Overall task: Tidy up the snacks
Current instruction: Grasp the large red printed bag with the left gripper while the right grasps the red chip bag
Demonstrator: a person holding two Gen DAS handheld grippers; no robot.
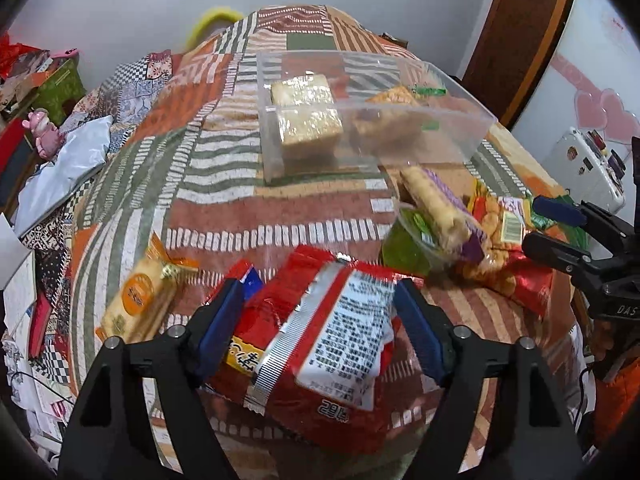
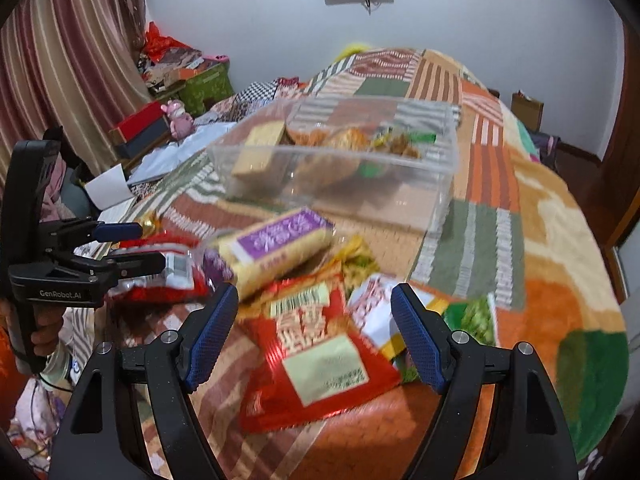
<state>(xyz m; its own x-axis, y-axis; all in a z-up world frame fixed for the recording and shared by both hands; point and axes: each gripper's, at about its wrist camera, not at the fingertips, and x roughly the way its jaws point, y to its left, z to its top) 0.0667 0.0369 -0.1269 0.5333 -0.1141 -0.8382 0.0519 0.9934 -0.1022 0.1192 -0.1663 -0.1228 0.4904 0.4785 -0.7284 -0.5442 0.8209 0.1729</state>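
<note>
Between the wide-open left tool (image 1: 320, 300), a red snack packet (image 1: 320, 344) lies ungripped, long axis tilted up-right.

White wall (image 2: 248, 20) — striped curtain (image 2: 68, 60) — patchwork-covered bed (image 2: 500, 184).

The left gripper (image 1: 320, 304) points forward and slightly downward, its blue-padded fingers (image 1: 222, 322) spread wide apart. The right gripper (image 2: 314, 320) is posed likewise, jaws parted wide, blue pads (image 2: 416, 340) facing each other. In the right wrist view, a hand (image 2: 42, 330) grips the left gripper's black handle from below
</note>
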